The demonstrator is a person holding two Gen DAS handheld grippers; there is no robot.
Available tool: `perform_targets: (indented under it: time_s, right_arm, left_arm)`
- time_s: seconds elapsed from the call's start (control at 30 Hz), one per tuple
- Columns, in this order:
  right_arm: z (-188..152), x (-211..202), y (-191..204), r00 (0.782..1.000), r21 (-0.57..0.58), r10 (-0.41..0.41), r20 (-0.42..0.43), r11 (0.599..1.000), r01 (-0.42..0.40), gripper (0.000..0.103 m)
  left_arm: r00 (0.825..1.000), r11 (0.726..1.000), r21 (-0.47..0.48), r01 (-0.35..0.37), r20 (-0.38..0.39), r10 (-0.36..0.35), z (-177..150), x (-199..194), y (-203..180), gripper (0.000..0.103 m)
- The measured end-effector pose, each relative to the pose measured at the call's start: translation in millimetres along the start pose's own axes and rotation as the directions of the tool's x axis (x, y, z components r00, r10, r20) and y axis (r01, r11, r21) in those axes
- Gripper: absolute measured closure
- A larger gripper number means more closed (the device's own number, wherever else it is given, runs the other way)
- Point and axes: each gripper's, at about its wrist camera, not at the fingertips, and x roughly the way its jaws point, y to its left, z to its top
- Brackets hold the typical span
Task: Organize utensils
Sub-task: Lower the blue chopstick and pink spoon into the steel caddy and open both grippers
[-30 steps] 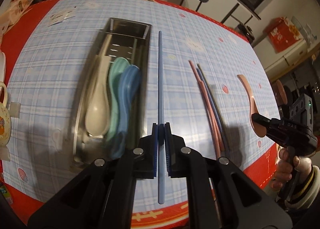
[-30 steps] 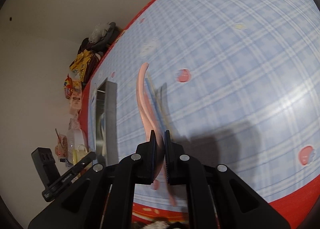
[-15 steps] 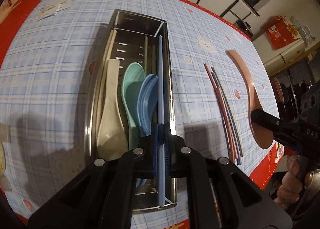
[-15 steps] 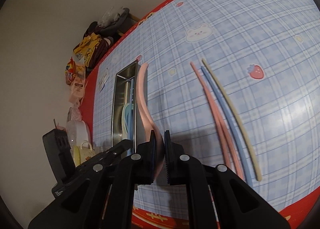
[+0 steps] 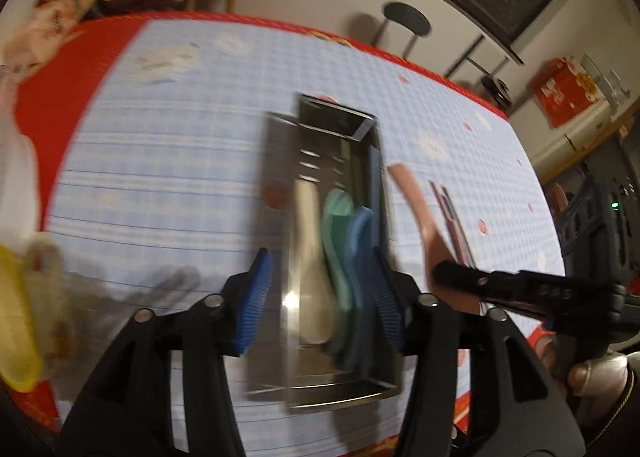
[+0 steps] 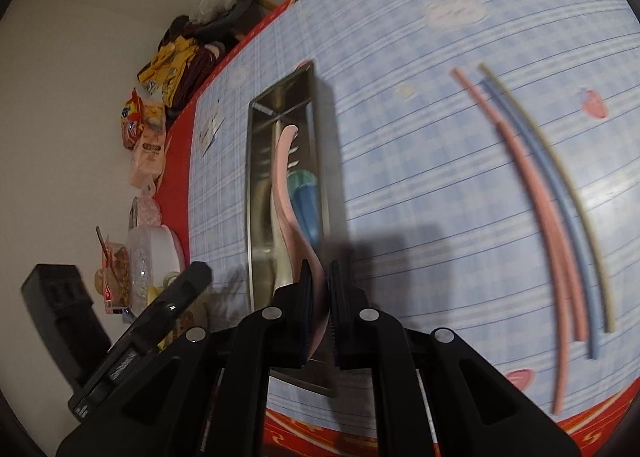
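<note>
Left gripper (image 5: 322, 297): jaws opening, blue ribbed pads spread well apart, nothing pinched between them. Tilted steeply down over the near half of the steel tray (image 5: 344, 389), which lies lengthwise ahead of the fingers.

Contents of tray, seen between the spread pads: cream spoon (image 5: 310, 277) toward the left pad, green spoon (image 5: 336, 233) in the middle, blue spoon (image 5: 362, 241) toward the right pad; a blue chopstick (image 5: 374, 193) lies along the tray's right wall. View is motion-blurred.

Right gripper (image 6: 319, 309): jaws pressed together on the bowl end of the pink spoon (image 6: 282, 181). Pointed down and forward; the spoon's handle reaches ahead of the fingertips over the tray's interior, above the other spoons. Whether the spoon touches them cannot be told. In the left wrist view this gripper comes in from the right of the left gripper, just beside the tray's right wall, with a person's hand (image 5: 592, 381) on its grip.

Loose chopsticks (image 6: 560, 193): pink, blue and olive sticks lie side by side on the tablecloth (image 6: 420, 157), well to the right of the right gripper, apart from the tray.

Beyond the tray's far end: snack packets (image 6: 160, 97) at the table edge.
</note>
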Motion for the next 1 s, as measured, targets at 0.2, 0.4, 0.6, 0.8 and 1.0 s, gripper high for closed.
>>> perform_targets:
  time_s: [0.2,0.4,0.6,0.8,1.0]
  right_arm:
    - [-4.2,35.4,29.4,0.999,0.024,-0.016,-0.043,1.0,0.017,0.095]
    - [-2.0,57.8,41.6,0.997,0.034,-0.05,-0.06,0.998,0.052,0.09]
    - [-2.0,34.3,50.8,0.998,-0.026,-0.052,0.019,0.998,0.053,0.05]
    - [-3.4,-14.4,47.6,0.981,-0.138,-0.105,0.163,0.982,0.128,0.007]
    - [-7.2,-53.2,21.4,0.939,-0.19,-0.189,0.287,0.949,0.25,0.006]
  left_arm:
    - [0.999,0.998,-0.053,-0.036,0.017,0.037,-7.3,-19.3,33.7,0.047]
    - [0.999,0.996,-0.077,-0.041,0.02,0.042,-13.4,-26.1,47.0,0.047]
    - [0.998,0.995,-0.088,-0.052,0.034,0.055,-15.3,-32.3,51.4,0.042]
    - [0.998,0.996,-0.074,-0.058,0.034,0.061,-15.0,-30.1,37.6,0.038]
    - [0.997,0.997,-0.03,-0.07,0.042,0.071,-16.4,-26.2,8.2,0.018]
